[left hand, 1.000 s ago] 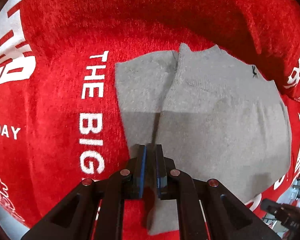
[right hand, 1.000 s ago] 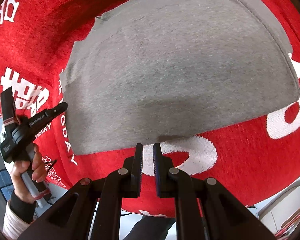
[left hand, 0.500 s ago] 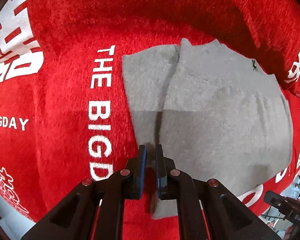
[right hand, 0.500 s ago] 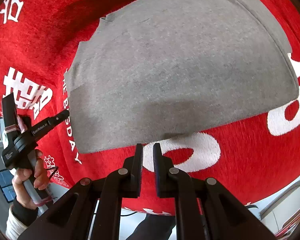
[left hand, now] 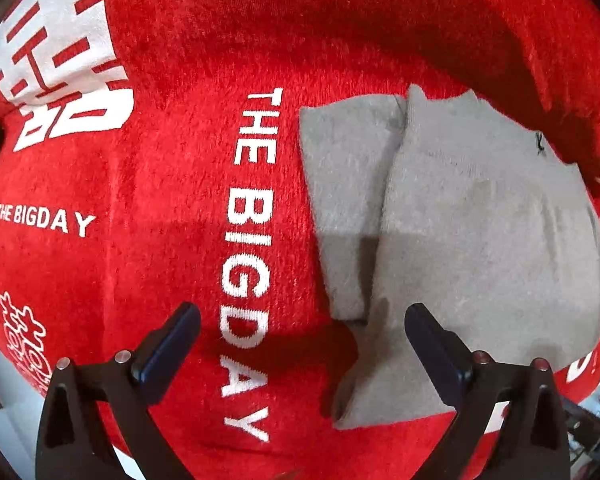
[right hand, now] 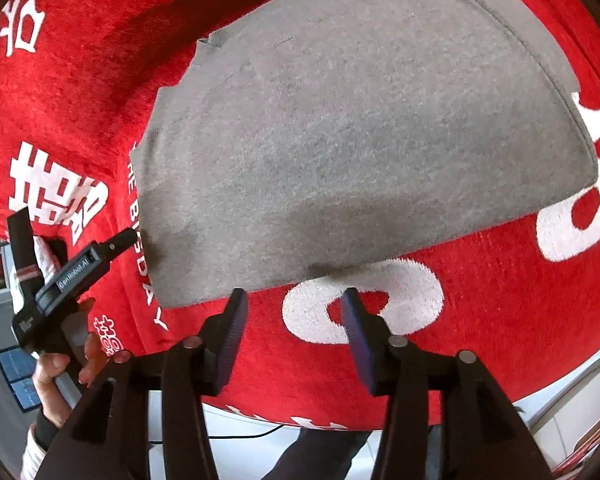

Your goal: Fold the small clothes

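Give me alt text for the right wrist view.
A folded grey garment lies flat on a red blanket with white lettering. The right gripper, just opened and empty, hovers at its near edge; the left gripper is at left.

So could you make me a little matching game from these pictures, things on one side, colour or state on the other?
Things:
1. garment
2. blanket
3. left gripper
4. lettering

Colour or state:
A. red
B. white
C. grey
D. jaws wide apart, just opened, nothing gripped

Pairs: 1-C, 2-A, 3-D, 4-B
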### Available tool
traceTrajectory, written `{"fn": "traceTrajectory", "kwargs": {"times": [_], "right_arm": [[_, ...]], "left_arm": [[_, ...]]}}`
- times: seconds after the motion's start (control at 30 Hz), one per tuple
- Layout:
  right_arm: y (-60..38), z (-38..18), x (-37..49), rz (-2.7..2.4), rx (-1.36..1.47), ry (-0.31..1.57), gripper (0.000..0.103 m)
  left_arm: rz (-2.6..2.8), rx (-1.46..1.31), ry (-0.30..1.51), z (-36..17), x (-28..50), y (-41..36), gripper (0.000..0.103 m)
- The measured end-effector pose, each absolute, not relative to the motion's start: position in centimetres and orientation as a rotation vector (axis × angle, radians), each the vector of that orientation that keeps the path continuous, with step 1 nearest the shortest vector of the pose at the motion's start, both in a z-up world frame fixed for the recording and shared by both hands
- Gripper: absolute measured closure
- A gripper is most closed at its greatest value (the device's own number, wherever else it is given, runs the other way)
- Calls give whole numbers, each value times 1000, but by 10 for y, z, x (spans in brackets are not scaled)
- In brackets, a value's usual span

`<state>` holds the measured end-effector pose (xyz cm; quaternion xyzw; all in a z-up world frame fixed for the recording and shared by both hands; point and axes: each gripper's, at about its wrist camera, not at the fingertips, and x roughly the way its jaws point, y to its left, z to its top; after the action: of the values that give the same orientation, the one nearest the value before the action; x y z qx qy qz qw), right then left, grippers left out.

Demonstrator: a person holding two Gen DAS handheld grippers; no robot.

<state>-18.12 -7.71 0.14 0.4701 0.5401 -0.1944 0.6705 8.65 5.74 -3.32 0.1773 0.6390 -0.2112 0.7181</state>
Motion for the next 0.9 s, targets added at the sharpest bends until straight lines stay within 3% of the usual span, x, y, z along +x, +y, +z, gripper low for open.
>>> {"fn": "traceTrajectory", "kwargs": {"times": [0.33,0.47,0.9], "right_arm": [[-69,-10,-186,-410,1174,1177,42],[-61,-16,-183,-376,1233,1139,29],[-48,-60,-182,-283,1624,885,29]], "left_arm": [[-445,435,1427,-36,76,59,1],[-449,442,1431,-35,76,62,1],[-522,292,1517,-39,85,85,1]]}}
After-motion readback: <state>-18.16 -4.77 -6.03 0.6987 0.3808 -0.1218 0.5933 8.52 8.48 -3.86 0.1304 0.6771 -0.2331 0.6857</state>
